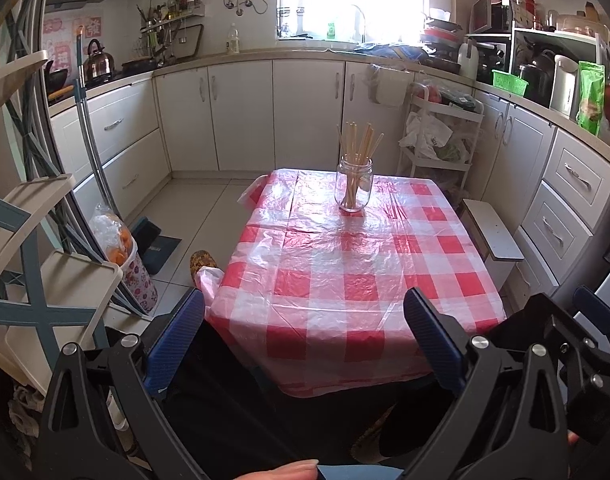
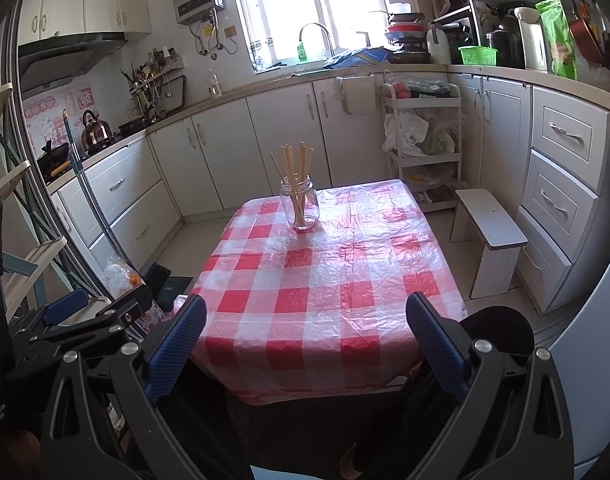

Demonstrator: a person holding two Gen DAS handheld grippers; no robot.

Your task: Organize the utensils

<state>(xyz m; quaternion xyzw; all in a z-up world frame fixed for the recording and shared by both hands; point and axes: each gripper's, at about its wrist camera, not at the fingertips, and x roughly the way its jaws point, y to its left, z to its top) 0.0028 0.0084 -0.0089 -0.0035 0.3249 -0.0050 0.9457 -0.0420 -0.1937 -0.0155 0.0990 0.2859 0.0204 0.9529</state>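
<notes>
Holding both grippers wide open and empty, left gripper (image 1: 305, 336) and right gripper (image 2: 305, 340), I am facing the jar (image 2: 299, 208) of upright chopsticks (image 2: 295, 168) standing well ahead at the table's far end.

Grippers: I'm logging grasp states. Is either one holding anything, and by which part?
Nothing held. The left gripper and right gripper are open and empty; chopsticks stand in the jar.
</notes>
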